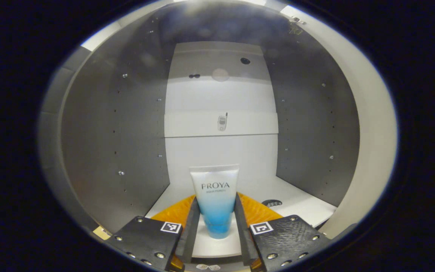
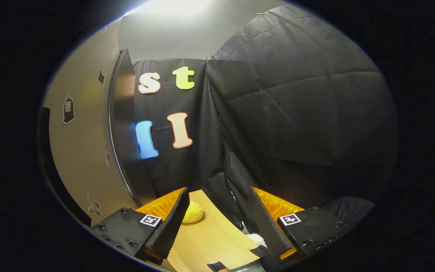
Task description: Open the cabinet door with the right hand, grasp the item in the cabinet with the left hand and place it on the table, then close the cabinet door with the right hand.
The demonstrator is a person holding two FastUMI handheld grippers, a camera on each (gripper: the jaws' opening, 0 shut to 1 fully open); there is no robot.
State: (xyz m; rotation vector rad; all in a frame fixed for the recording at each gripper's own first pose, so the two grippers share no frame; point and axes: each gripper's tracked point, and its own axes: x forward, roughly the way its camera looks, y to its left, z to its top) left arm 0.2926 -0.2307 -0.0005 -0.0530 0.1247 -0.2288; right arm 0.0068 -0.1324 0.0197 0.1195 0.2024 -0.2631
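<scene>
Between the left tool's (image 1: pixel 216 211) fingers, an upright tube (image 1: pixel 215 200).

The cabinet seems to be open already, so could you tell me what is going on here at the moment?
A person is working with a claw in each hand. The left claw has reached inside the cabinet, and its fingers sit on either side of a white and blue tube standing on the cabinet floor, apparently gripping it. The tube has not been lifted out yet. The right claw is open and holds nothing, hovering over the wooden table, beside the opened cabinet door.
</scene>
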